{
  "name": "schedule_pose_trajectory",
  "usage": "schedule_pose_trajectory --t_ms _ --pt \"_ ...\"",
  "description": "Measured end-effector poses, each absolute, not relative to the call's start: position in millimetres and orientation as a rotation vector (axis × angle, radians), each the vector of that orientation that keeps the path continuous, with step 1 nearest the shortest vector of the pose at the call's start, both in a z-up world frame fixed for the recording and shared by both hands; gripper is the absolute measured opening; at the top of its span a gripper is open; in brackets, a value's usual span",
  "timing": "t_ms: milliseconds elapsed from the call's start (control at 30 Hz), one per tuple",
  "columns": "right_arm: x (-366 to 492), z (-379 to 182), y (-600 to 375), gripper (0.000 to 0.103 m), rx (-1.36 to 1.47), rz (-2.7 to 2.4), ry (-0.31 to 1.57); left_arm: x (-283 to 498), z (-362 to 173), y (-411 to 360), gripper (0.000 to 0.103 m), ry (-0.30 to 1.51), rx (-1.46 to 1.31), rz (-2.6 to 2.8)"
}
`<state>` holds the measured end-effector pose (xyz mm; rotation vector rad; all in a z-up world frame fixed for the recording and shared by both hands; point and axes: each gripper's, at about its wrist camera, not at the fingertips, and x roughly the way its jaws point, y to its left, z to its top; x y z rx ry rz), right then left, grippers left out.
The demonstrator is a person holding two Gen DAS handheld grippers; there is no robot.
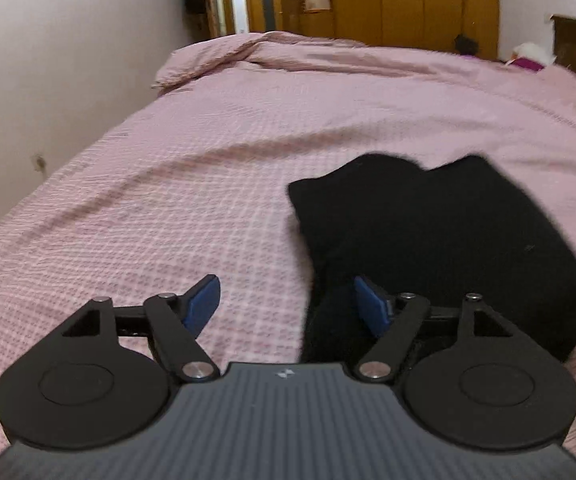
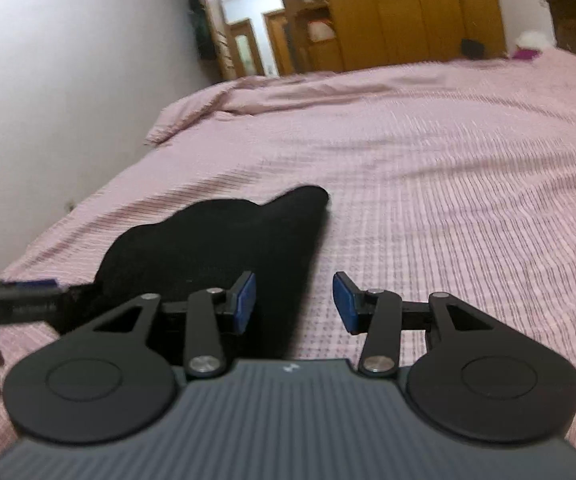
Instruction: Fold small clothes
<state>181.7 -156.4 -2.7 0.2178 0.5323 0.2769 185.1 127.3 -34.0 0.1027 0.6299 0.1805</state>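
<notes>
1. Left wrist view: small black knit garment (image 1: 427, 240) is lying on the bed w/ pink checked cover (image 1: 208, 200), bunched into a rough oblong, near edge running right under the camera.
2. Left gripper (image 1: 289, 302) is sitting w/ fingers spread wide, nothing pinched. Its right blue pad (image 1: 371, 304) is over the black cloth's near-left edge, left pad (image 1: 204, 300) is over bare cover. Contact w/ cloth: can't tell, too blurred.
3. Right wrist view: same black garment (image 2: 216, 248) is showing to the left of centre, one pointed end reaching away across the bed (image 2: 447, 200).
4. Right gripper (image 2: 293, 304) is hanging w/ fingers part-open, a moderate gap, gripping nothing. Left pad (image 2: 246, 302) is over the cloth's right edge, right pad (image 2: 343, 304) over pink cover.
5. Progress, as a judgement: garment looks doubled over at least once, layers seem stacked, but outline is lumpy & uneven, so prob. mid-fold, not finished.
6. Left to do, approx: re-grip an edge, bring it over for another fold, flatten & square it up. No other clothes are showing in either view, so whether more pieces are waiting can't be told.
7. Wooden wardrobe (image 1: 407, 0) is standing beyond the bed's far side, not part of the job.
</notes>
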Motion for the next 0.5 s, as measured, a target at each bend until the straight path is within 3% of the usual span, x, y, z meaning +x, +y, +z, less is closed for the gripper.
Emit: schedule_pose_trajectory --t_ms 500 --pt "190 -29 -132 0.046 0.224 0.379 0.653 186 -46 151 0.084 0.673 0.025 0.201"
